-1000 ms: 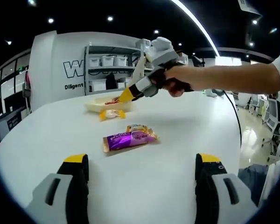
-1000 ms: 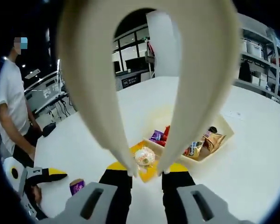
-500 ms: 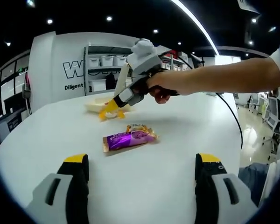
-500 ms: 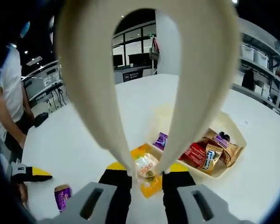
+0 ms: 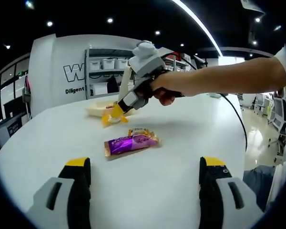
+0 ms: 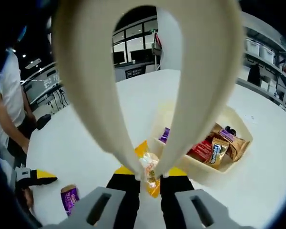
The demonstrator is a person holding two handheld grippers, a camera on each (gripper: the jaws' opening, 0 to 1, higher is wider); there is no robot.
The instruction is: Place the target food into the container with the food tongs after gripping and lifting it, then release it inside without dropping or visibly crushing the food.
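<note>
A yellow-wrapped pastry (image 5: 112,119) lies on the white table just in front of the cream tray (image 5: 96,109). In the right gripper view the pastry (image 6: 149,164) sits between the tips of the cream tongs (image 6: 200,95), which press on it from both sides. My right gripper (image 6: 147,172) is shut on the tongs; a hand holds this right gripper (image 5: 119,109) tilted down over the pastry. My left gripper (image 5: 145,164) stands open low over the table, short of a purple snack pack (image 5: 132,142).
The tray (image 6: 240,128) holds several wrapped snacks (image 6: 213,150). The purple pack (image 6: 69,196) and the left gripper's yellow tip (image 6: 35,175) lie at the lower left. A person (image 6: 9,109) stands by the table's edge. Shelves with bins (image 5: 109,64) stand behind the table.
The right gripper has come down and to the left from over the tray to the yellow pastry. The tongs' tips have narrowed onto it. The left gripper has stayed still.
</note>
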